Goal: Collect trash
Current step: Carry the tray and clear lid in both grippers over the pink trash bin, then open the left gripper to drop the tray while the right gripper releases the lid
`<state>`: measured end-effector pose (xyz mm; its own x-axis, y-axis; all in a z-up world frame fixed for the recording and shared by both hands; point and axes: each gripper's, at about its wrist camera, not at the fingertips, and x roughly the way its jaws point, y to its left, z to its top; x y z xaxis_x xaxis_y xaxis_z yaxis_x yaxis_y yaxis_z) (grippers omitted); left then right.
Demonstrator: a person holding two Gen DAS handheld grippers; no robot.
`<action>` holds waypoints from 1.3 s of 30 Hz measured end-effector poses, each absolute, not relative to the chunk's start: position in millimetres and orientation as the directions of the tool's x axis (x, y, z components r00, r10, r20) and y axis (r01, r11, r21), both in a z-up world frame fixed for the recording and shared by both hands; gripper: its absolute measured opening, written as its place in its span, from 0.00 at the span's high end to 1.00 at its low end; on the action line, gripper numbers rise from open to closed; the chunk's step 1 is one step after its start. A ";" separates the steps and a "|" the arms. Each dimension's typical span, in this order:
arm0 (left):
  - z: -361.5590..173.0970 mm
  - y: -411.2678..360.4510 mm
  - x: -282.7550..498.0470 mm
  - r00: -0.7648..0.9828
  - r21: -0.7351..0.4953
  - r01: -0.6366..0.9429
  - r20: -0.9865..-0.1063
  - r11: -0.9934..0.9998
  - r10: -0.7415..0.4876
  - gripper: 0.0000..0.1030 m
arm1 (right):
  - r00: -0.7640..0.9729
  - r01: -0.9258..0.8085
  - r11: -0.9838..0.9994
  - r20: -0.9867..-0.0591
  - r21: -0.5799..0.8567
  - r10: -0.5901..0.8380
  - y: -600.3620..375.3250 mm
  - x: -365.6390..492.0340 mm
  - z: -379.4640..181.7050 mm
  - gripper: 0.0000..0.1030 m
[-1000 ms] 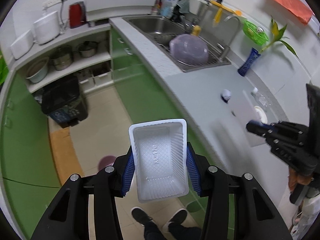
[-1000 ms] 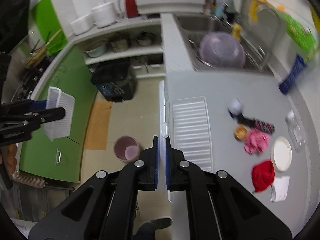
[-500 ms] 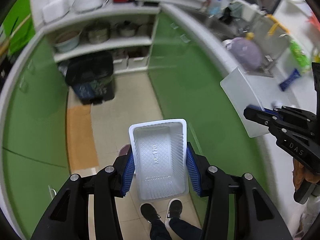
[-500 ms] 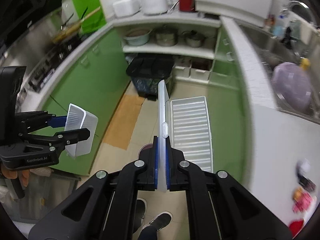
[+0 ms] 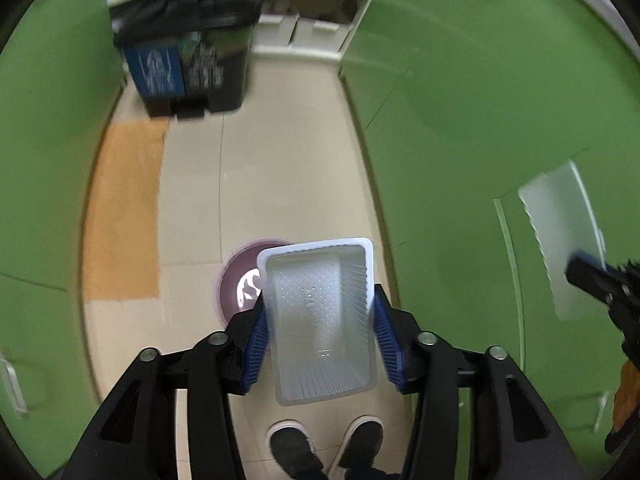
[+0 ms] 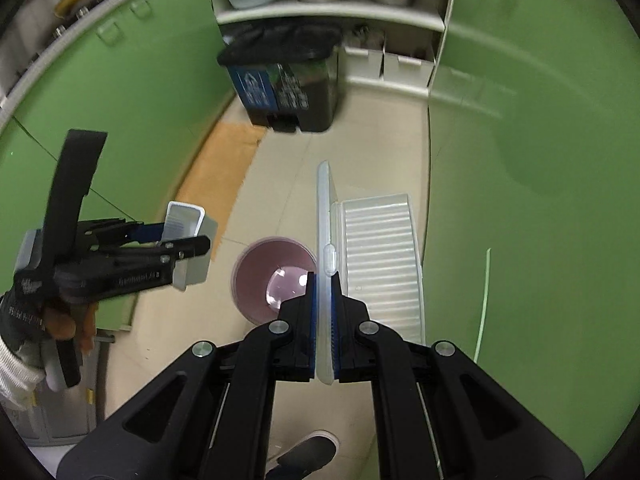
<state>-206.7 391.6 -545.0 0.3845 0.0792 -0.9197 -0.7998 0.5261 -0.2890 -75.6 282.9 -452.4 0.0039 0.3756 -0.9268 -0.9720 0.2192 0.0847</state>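
Both hands have dropped from the table to just above the pink bin. The left hand-held gripper is opening, its pads just clear of the white tray between them; the right hand-held gripper stays clenched on the clear lid. The drop is starting.

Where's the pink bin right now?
The pink bin stands on the floor between the green cabinets, just below both grippers, in front of the person's shoes; in the left wrist view the white tray partly covers it.

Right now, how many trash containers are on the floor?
2: a small pink bin on the tiles directly below both grippers, and a black pedal bin further off against the shelving. Others may sit out of view.
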 end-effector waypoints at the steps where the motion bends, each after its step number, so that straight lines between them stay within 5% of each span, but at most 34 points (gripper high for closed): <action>1: -558.8 395.8 -207.6 0.380 -0.290 -0.807 -0.922 0.514 0.078 0.47 | 0.005 -0.972 0.221 -0.929 0.083 0.371 283.4 -72.4 -461.7 0.95; 2: -565.9 398.1 -208.9 0.381 -0.295 -0.809 -0.922 0.509 0.072 0.45 | 0.006 -0.971 0.224 -0.931 0.082 0.366 283.8 -69.2 -471.8 0.95; 3: -576.9 401.5 -210.4 0.383 -0.305 -0.813 -0.922 0.497 0.060 0.18 | 0.008 -0.971 0.227 -0.933 0.079 0.361 284.5 -66.7 -482.8 0.95; 4: -583.3 403.3 -213.9 0.395 -0.320 -0.814 -0.917 0.485 0.057 0.05 | 0.008 -0.971 0.227 -0.934 0.079 0.358 286.0 -65.5 -489.8 0.95; 23: -539.9 423.2 -307.2 0.452 -0.371 -0.858 -0.875 0.355 0.176 0.05 | -0.188 -0.980 0.006 -0.943 0.198 0.275 362.8 -153.2 -566.6 0.94; 24: -538.5 424.0 -310.9 0.454 -0.373 -0.858 -0.872 0.353 0.184 0.05 | -0.183 -0.982 0.000 -0.942 0.190 0.281 369.9 -157.9 -571.7 0.92; 26: -535.9 425.7 -318.1 0.459 -0.374 -0.859 -0.865 0.350 0.203 0.05 | -0.165 -0.985 0.004 -0.944 0.174 0.286 379.0 -160.0 -578.6 0.40; 27: -534.4 427.1 -321.9 0.461 -0.374 -0.860 -0.861 0.348 0.214 0.05 | -0.177 -0.982 0.009 -0.937 0.189 0.301 383.6 -158.9 -581.5 0.04; 39: -479.4 414.7 -314.1 0.477 -0.366 -0.841 -0.849 0.399 0.228 0.05 | -0.084 -0.989 0.083 -0.930 0.121 0.358 365.4 -143.0 -520.7 0.03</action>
<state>-314.1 414.7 -479.4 0.4772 0.2277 -0.8488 -0.8408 0.3993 -0.3656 -143.0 365.4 -520.7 -0.0839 0.3576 -0.9301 -0.9891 0.0835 0.1213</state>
